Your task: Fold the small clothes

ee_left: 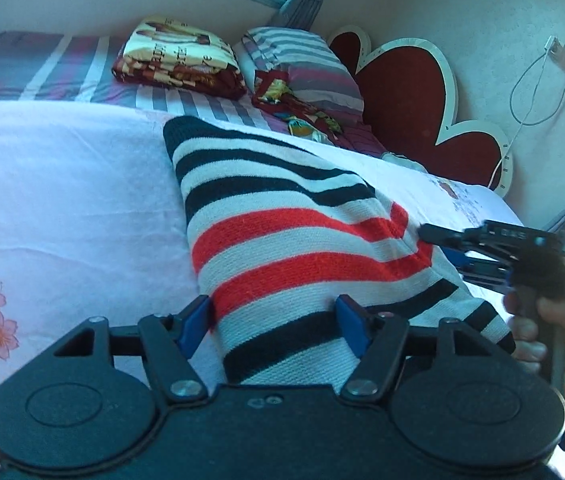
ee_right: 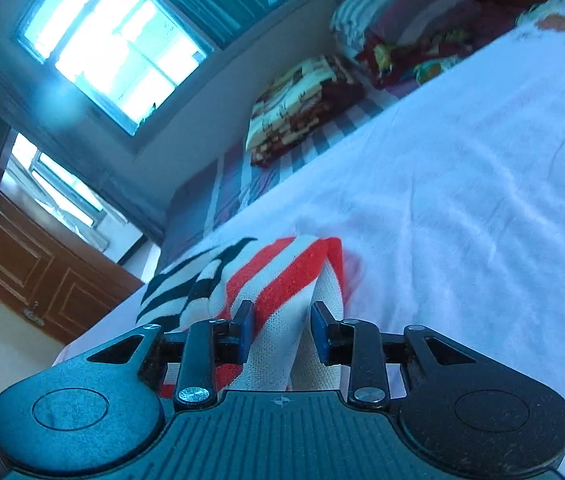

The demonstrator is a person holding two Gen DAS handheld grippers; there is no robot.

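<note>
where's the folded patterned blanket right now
In the left wrist view the folded patterned blanket sits at upper centre on the striped sheet, just left of the striped pillow, beyond the striped sweater.
</note>
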